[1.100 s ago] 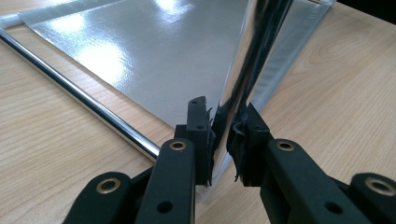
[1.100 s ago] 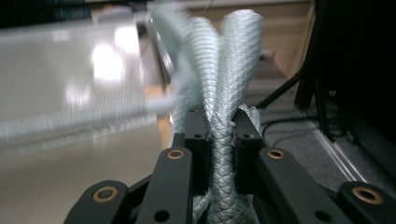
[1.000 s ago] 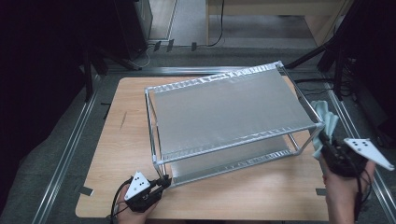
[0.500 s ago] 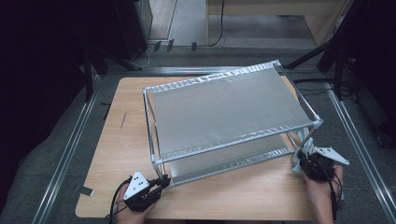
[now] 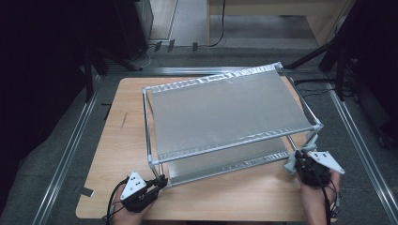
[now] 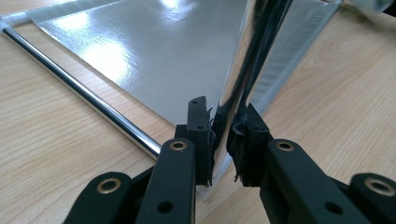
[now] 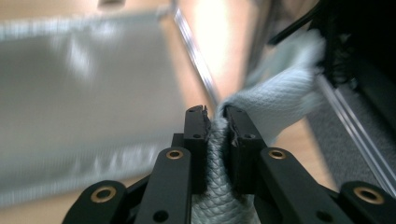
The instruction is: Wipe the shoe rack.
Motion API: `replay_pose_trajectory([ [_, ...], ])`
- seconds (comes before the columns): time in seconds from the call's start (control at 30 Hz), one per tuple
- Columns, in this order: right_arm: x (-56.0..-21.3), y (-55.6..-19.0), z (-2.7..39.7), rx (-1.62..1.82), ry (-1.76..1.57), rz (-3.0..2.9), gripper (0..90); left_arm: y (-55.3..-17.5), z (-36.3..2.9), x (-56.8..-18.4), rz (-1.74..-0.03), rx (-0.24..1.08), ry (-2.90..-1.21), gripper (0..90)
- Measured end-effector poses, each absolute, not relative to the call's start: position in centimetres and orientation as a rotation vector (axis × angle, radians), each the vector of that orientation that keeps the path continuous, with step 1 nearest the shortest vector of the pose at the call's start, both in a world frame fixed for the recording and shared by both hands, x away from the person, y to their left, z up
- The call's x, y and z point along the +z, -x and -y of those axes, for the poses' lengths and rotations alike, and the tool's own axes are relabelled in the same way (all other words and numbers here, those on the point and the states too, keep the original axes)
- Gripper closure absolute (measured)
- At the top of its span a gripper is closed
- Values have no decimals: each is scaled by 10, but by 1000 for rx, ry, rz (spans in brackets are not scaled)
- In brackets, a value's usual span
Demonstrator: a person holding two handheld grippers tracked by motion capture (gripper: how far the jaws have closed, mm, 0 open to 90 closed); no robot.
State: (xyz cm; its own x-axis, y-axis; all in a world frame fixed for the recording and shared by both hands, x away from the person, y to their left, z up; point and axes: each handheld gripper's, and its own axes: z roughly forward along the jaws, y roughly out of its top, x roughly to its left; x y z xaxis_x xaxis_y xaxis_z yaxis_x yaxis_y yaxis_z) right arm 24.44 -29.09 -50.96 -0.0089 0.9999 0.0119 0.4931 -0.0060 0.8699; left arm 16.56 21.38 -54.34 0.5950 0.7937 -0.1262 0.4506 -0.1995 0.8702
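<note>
My left gripper (image 5: pixel 159 180) sits at the near left corner of the rack (image 5: pixel 225 112), its jaws clamped on the rack's near left upright post (image 6: pixel 243 79); in the left gripper view both pads press against the shiny post just above the wooden table (image 5: pixel 122 136). The rack is a two-level frame of chrome tubes with silver sheet stretched over each level, standing upright on the middle of the table, its long sides running left to right. The lower shelf (image 6: pixel 154 51) lies close to the tabletop, bordered by a chrome tube (image 6: pixel 84 93) on its edge. My right gripper (image 5: pixel 300 159) is at the near right corner of the rack, just beside the near right post. Its jaws are clenched on a pale grey-green cloth (image 7: pixel 271 107) with a quilted diamond texture; the cloth bulges out between the pads and trails away to the far right. The right gripper view is blurred, so I cannot tell whether the cloth touches the rack.
</note>
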Motion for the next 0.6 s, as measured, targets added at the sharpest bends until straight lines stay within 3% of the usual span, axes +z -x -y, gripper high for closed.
replay_pose_trajectory([
  [0.2, -482, -229, 298, 1070, -1460, -1499, 848, -166, -213, -544, -1008, 434, -1836, 791],
  [0.3, -480, -228, 293, 1007, -1434, -1542, 825, -166, -213, -544, -1007, 436, -1837, 791],
  [0.53, -515, -242, 322, 915, -1616, -1619, 418, -166, -214, -544, -1007, 428, -1834, 790],
  [0.6, -521, -245, 323, 909, -1626, -1653, 386, -166, -214, -544, -1007, 428, -1833, 790],
])
